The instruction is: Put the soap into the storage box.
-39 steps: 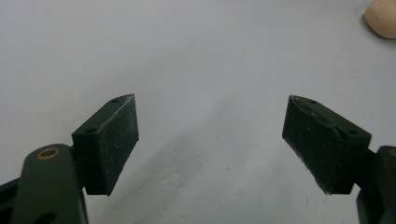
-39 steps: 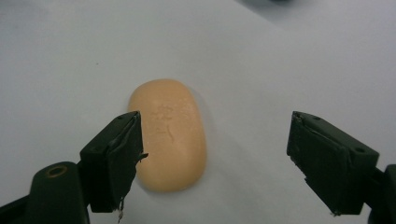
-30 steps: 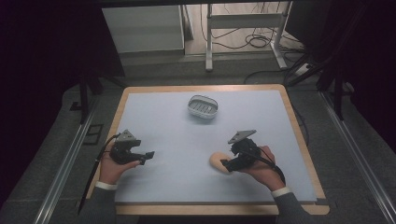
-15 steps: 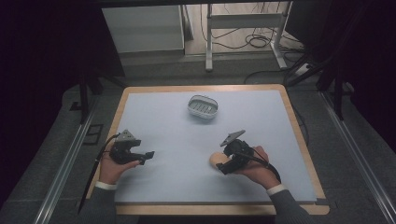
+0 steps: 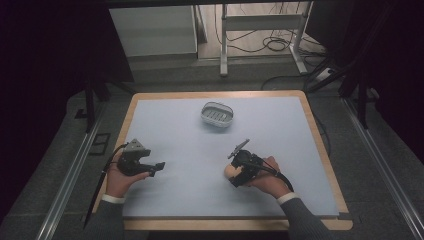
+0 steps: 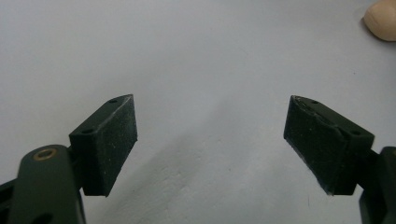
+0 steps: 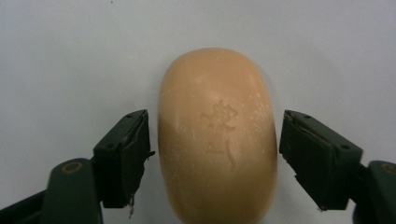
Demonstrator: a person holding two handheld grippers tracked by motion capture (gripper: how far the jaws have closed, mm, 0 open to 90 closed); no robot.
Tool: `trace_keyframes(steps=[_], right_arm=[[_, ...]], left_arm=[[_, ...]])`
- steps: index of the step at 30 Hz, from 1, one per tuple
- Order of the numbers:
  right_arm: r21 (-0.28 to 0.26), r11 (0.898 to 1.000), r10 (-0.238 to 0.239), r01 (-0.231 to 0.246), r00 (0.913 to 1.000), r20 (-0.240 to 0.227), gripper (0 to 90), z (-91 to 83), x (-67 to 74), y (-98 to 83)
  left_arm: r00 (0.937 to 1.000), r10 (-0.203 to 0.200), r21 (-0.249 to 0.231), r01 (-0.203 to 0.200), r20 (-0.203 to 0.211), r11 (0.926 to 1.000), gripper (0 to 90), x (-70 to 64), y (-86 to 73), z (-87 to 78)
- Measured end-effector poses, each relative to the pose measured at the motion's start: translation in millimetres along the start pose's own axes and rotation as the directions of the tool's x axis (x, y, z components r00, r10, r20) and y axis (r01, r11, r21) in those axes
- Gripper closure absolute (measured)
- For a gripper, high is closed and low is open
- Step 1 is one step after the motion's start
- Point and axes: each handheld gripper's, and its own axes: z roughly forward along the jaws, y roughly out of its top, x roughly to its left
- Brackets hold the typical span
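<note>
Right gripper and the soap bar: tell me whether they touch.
Cannot tell. In the right gripper view the right gripper straddles the soap bar; its jaws have just been closing, with only a sliver between pads and soap.

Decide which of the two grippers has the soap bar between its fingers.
The right gripper: its fingers have just been closing around the tan soap bar, slim gaps remaining. The left gripper stands open over bare table.

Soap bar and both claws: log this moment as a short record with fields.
soap bar: peach, lying flat on the blue-grey table
right claw: jaws either side of the soap, just been closing, narrow gaps left
left claw: open, nothing between the jaws
soap dish: far middle of table, apart from both claws
</note>
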Motion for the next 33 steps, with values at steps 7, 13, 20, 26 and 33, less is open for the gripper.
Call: trace_keyframes(steps=[7, 13, 20, 26, 33], right_arm=[[0.04, 0.999, -0.008, 0.007, 0.9999, 0.007, 30.9, 5.0, -0.1, 1.5], [0.056, 0.998, -0.016, 0.015, 0.9998, 0.015, 32.1, 4.8, 1.2, 3.5], [0.076, 0.997, -0.025, 0.025, 0.9997, 0.0, 32.4, 2.9, -0.2, 5.3], [0.049, 0.999, -0.009, 0.009, 1.0, 0.001, 32.5, -4.9, -5.1, 7.0], [0.022, 1.0, -0.012, 0.012, 0.9998, 0.015, 32.5, -15.4, -11.3, 12.4]], left_arm=[[1.0, -0.002, -0.002, 0.002, 0.001, 1.0, 17.5, 0.3, 0.1, -0.1], [1.0, -0.001, -0.002, 0.001, -0.002, 1.0, 17.5, 0.3, 0.0, -0.1], [1.0, 0.0, -0.003, 0.0, -0.005, 1.0, 17.4, 1.2, -0.1, -0.8], [1.0, 0.001, 0.0, -0.001, -0.006, 1.0, 17.4, 1.6, -0.3, -0.1], [1.0, 0.0, 0.003, 0.0, -0.008, 1.0, 17.4, 1.9, -0.7, 0.4]])
